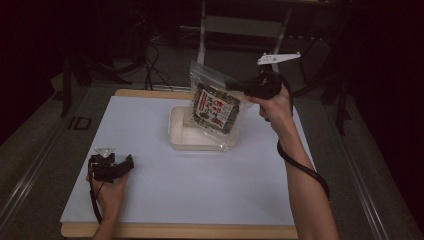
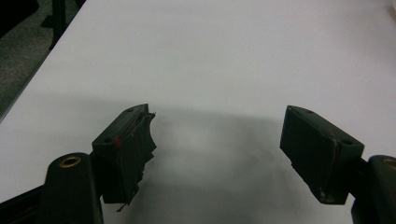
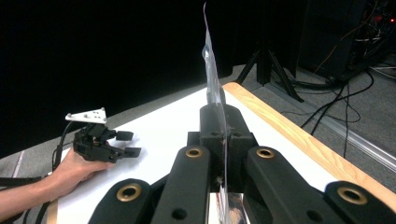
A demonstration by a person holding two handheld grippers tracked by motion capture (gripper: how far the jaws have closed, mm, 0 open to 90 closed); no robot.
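Note:
A clear zip bag [image 1: 215, 102] with a dark printed snack packet inside hangs tilted above a shallow cream tray [image 1: 176, 131] at the table's middle. My right gripper [image 1: 236, 86] is shut on the bag's upper right edge, above the tray. In the right gripper view the bag's thin plastic edge [image 3: 211, 79] rises straight up from between the closed jaws of my right gripper [image 3: 223, 122]. My left gripper [image 1: 128, 163] rests on the table near the front left corner, held by a hand. Its jaws stand wide apart in the left gripper view, nothing between the left gripper's [image 2: 218, 136] pads.
The white table top [image 1: 165, 190] has a wooden rim along front and back. Beyond the far edge are a metal stand [image 1: 240, 25], cables on the floor and dark surroundings. The left hand with its gripper [image 3: 105, 144] appears far off in the right gripper view.

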